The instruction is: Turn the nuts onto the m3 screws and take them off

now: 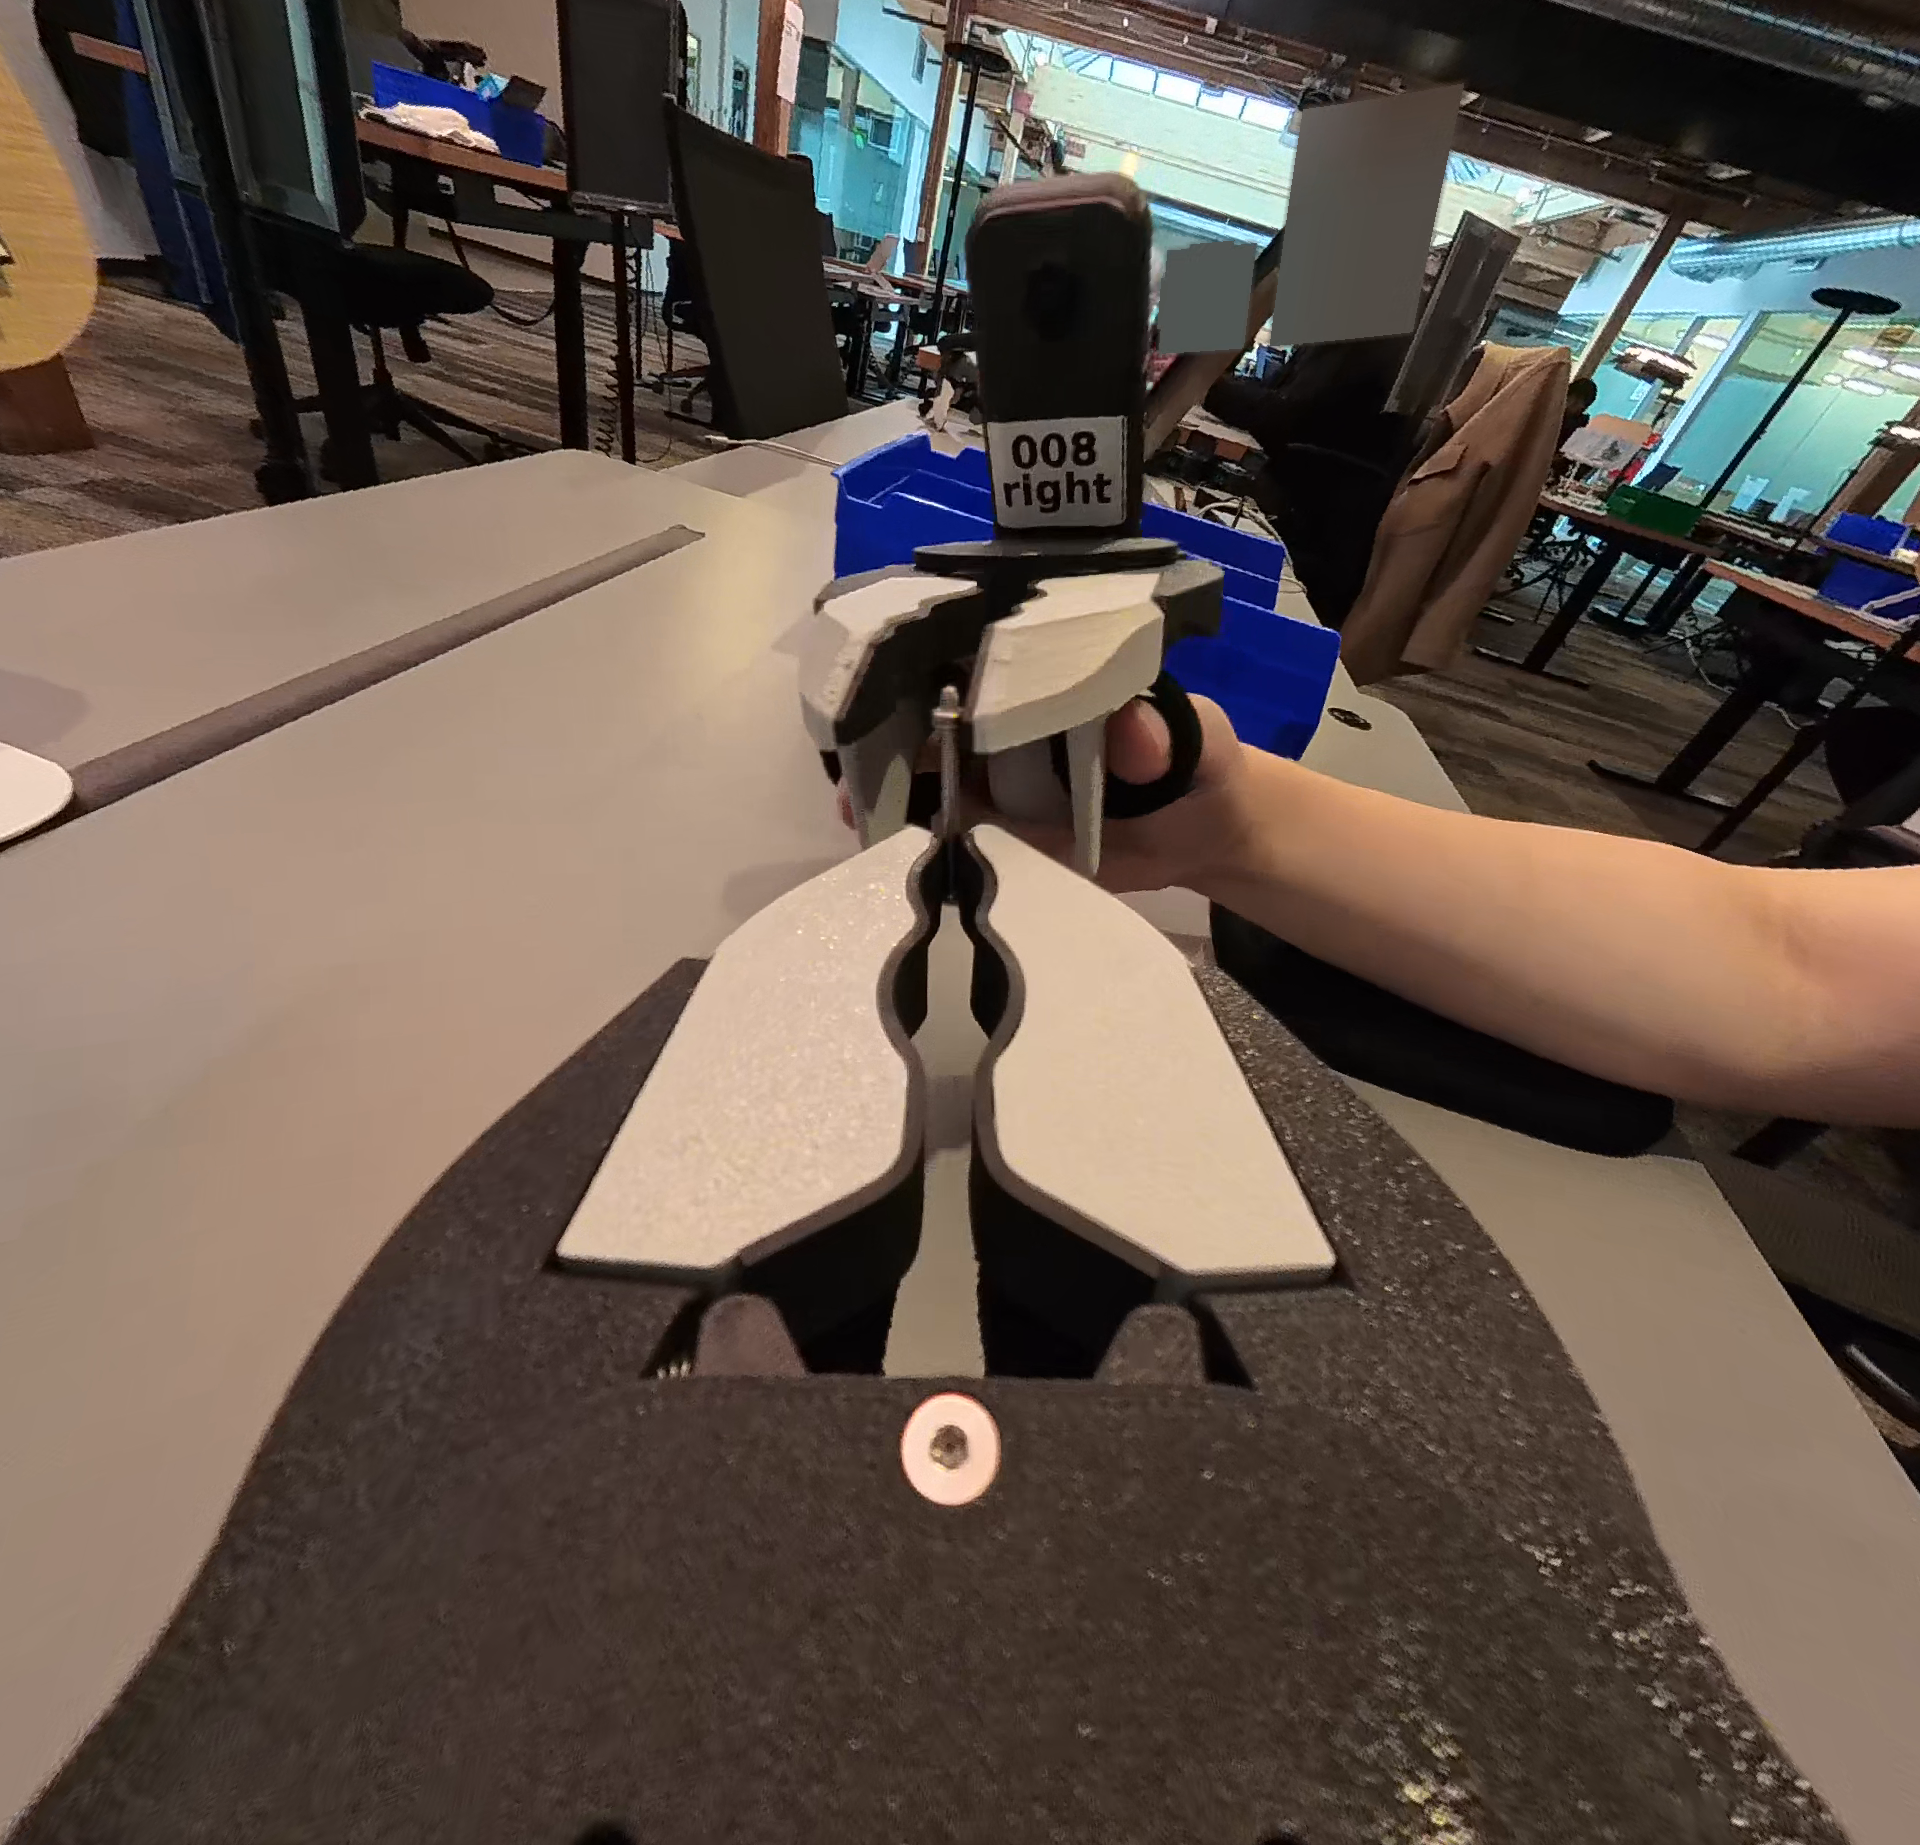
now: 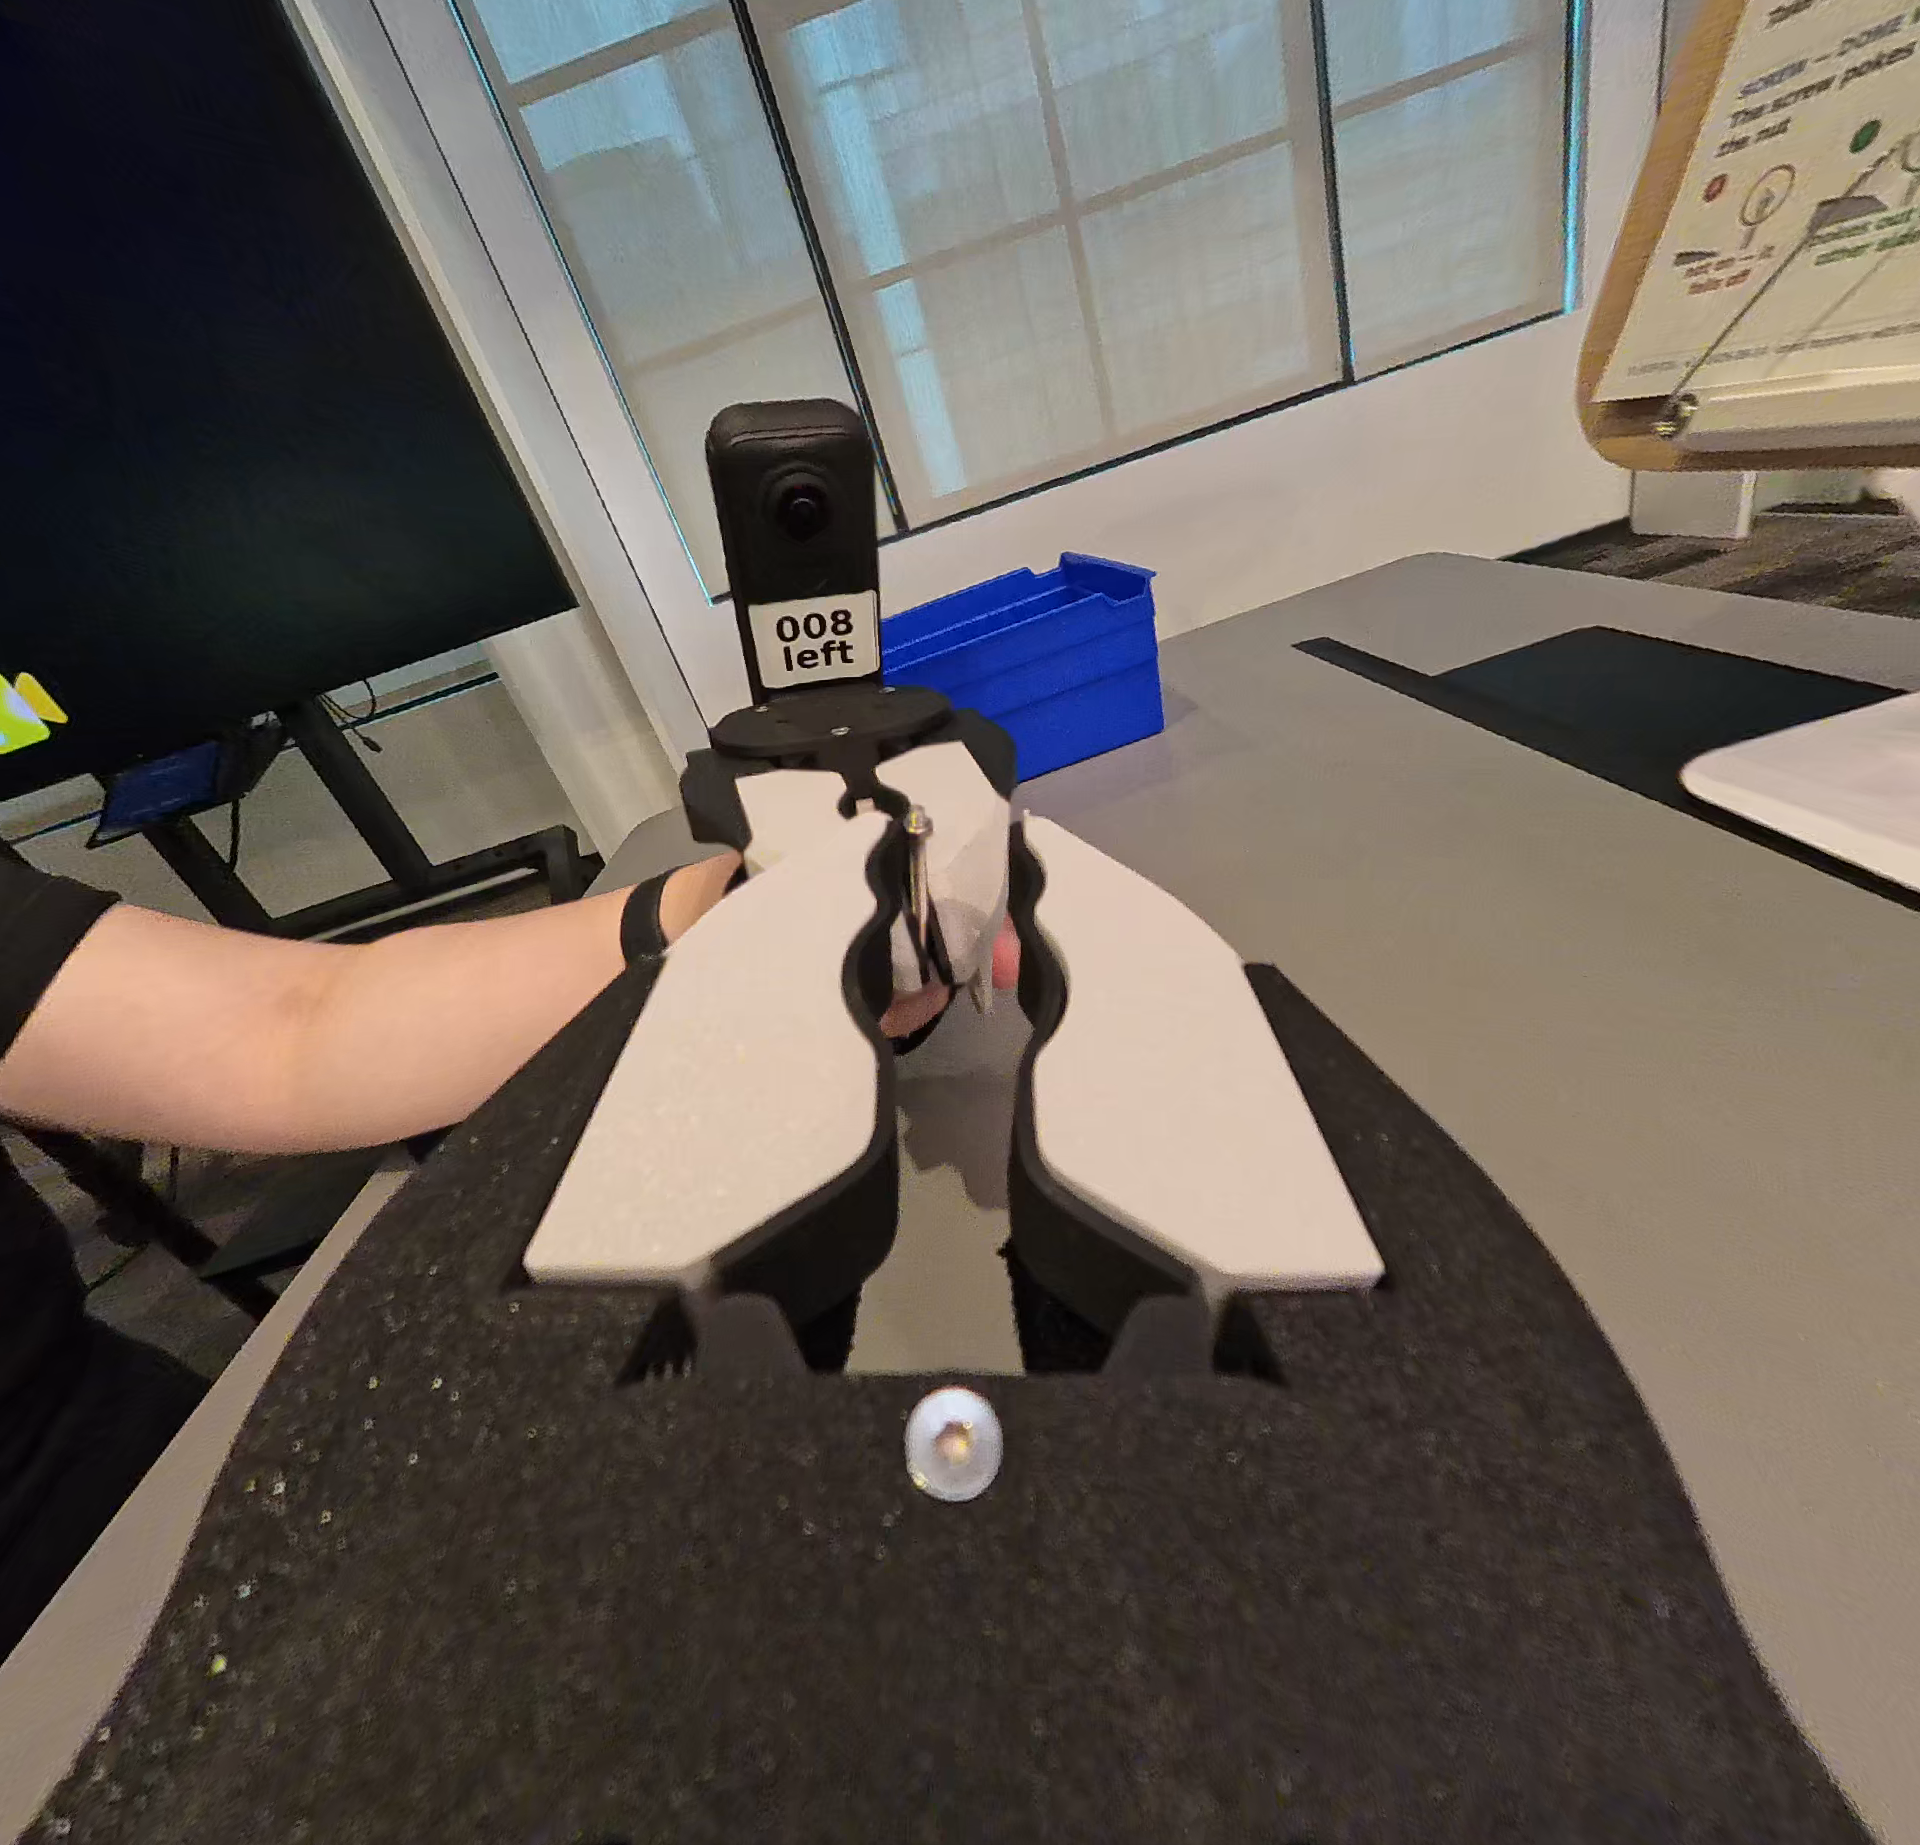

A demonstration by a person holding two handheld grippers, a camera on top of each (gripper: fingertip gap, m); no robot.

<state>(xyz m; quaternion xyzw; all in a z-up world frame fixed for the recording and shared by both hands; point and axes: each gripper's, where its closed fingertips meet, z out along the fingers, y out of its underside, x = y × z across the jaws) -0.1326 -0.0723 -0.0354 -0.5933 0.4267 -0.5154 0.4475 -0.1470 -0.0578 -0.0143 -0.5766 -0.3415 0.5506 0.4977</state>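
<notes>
A thin metal screw [image 1: 948,787] stands upright in the tips of my left gripper [image 1: 948,845], which is shut on its lower shaft above the grey table [image 1: 416,808]. The screw has a small wider piece at its top; I cannot tell whether it is the head or a nut. My right gripper [image 1: 961,725] faces the left one, with the screw's top between its fingers. In the right wrist view the right gripper [image 2: 954,824] has its jaws a little apart around the screw [image 2: 920,886]. The left gripper [image 2: 940,948] holds the screw from behind.
Blue bins [image 1: 1247,652] stand on the table behind the right gripper, and another blue bin [image 2: 1039,652] stands behind the left. A white object [image 2: 1818,787] and a black mat [image 2: 1610,694] lie at the right. A clipboard with a sheet [image 2: 1766,185] stands at the upper right. A person's forearms hold both grippers. Less than 4 cm separates the two grippers' tips.
</notes>
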